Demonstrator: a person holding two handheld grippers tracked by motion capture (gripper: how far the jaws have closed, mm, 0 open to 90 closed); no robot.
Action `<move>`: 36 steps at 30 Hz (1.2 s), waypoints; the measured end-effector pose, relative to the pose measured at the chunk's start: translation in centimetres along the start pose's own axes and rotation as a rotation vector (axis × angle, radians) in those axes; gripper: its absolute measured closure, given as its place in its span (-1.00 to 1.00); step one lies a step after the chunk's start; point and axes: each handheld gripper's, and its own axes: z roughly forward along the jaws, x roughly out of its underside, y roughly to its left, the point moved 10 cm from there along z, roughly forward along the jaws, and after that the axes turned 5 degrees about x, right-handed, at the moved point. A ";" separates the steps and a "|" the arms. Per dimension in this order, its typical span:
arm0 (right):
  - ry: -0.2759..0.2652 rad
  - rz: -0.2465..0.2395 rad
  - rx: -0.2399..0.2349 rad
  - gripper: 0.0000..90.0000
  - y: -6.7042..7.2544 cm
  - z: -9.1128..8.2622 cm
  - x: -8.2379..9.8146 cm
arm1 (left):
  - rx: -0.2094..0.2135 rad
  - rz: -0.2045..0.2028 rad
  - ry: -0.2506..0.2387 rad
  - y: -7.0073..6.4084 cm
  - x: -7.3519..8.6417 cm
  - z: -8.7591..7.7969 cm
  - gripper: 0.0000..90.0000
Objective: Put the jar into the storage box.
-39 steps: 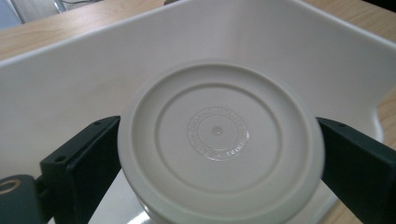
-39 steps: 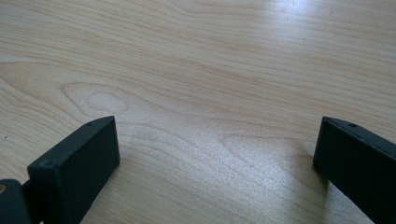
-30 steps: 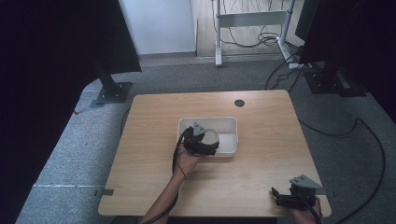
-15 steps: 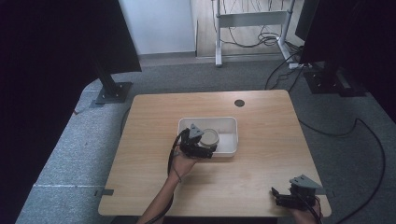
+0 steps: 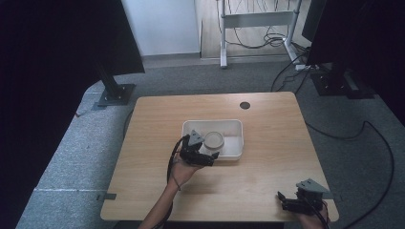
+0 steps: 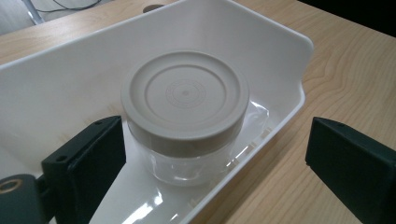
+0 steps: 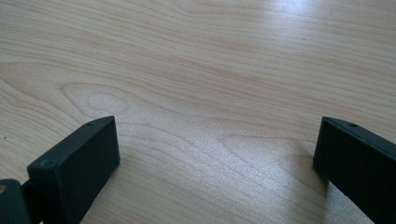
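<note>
Inside a white plastic tray (image 5: 236,128) mid-table, a clear jar with a cream lid (image 6: 185,99) stands near the front wall. The left gripper (image 6: 210,154) straddles that wall, jaws wide, gripping nothing. The right gripper (image 5: 292,200), jaws wide and empty, rests at the wooden table's (image 5: 272,167) near-right edge.

High view: overhead, facing forward across the table (image 5: 267,176). Gripper views: close, low; the left shares the white tray (image 6: 280,42) with it.
</note>
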 end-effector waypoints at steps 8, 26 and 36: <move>0.000 0.000 0.000 -1.00 0.0 0.0 0.0 | 0.013 -0.001 -0.008 0.0 0.6 -1.1 -0.89; 0.000 0.000 0.001 -1.00 0.0 0.0 0.0 | 0.022 -0.017 -0.026 0.5 2.1 -3.6 -0.89; 0.000 0.001 0.002 -1.00 0.0 0.0 0.0 | 0.026 -0.001 -0.039 0.4 2.8 -4.9 -0.89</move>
